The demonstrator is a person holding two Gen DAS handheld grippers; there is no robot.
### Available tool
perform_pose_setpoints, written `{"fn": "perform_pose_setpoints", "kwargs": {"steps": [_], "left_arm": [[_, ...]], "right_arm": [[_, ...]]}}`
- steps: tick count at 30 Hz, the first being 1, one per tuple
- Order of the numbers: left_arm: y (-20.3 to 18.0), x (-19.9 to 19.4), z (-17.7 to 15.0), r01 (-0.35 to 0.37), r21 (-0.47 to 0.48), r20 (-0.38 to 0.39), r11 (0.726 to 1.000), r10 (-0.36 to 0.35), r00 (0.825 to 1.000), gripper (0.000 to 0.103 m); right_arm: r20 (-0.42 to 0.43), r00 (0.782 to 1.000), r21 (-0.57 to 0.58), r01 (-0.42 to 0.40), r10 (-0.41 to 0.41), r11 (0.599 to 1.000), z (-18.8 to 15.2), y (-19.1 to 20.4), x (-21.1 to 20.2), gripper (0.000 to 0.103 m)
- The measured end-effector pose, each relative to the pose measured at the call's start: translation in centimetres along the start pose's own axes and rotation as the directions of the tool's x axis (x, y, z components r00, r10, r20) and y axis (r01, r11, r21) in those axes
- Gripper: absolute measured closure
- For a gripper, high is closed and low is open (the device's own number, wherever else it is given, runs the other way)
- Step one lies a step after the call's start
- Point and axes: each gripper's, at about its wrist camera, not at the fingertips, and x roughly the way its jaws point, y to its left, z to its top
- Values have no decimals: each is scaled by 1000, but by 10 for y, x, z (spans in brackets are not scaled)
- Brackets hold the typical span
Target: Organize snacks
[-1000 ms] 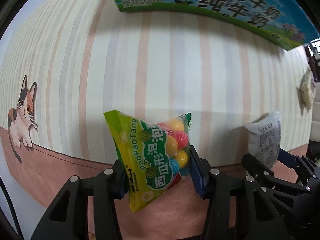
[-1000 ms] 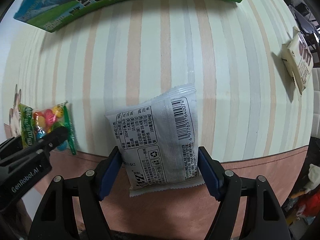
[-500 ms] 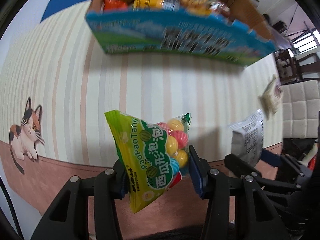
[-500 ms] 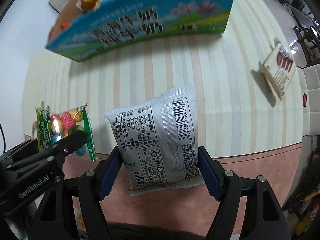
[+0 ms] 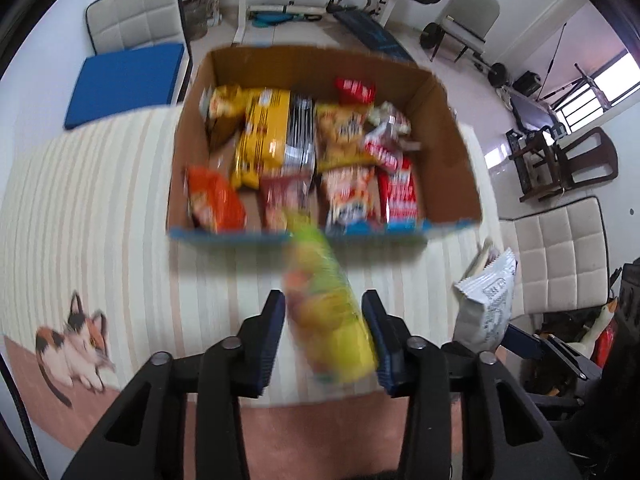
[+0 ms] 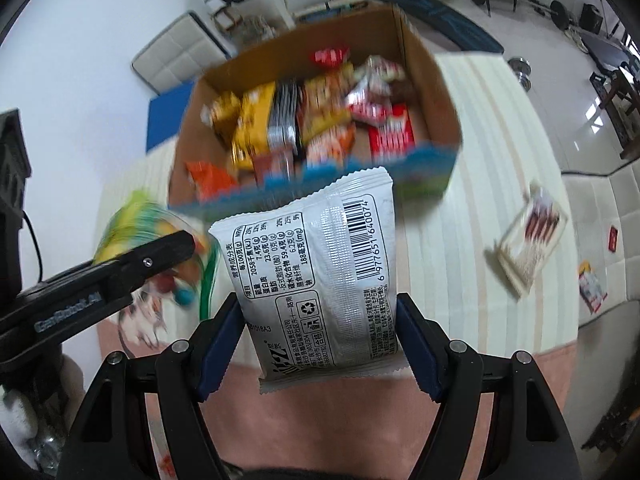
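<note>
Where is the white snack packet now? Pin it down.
The white snack packet is clamped in the right hand-held gripper, held above the striped tablecloth just in front of the cardboard box.

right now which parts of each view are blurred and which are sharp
Left wrist view: the candy bag and the snack box are motion-smeared, the left gripper is crisp. Right wrist view: the silver packet reads sharply in the right gripper, the box behind is smeared.

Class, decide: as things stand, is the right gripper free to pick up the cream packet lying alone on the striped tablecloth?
Probably not yet: the right gripper is shut on a silver packet. The cream packet itself lies unobstructed.
</note>
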Motion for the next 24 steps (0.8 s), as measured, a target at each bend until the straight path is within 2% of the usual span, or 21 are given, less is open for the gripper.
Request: {"fn": "perform_pose_setpoints", "kwargs": {"steps": [4,7,10,13,15,20,24], "left_arm": [[2,8,38,-9,10,13,1000,9,1000,76],[10,20,69,-40,7,8,999,40,999,76],[19,25,77,-40,4,8,999,40,999,76],[26,29,66,-22,-11,5,1000,22,1000,76],[29,41,51,-10,-22,-36,1000,9,999,70],[29,75,10,16,-77,-131,997,-26,991,70],[20,83,-4,-12,-75,-109,997,4,994,69]], "right_arm": [[39,999,5,20,-20,1000,46,6,16,26],[39,999,32,29,-30,999,81,0,36,26],[40,999,41,8,-10,999,97,-3,44,26],[37,999,59,-10,7,998,91,-11,47,26],[17,1000,80,-19,18,997,83,-20,54,26],[-25,999,128,-19,23,992,61,-43,65,26],[-8,1000,129,0,1,992,51,-52,61,26]]}}
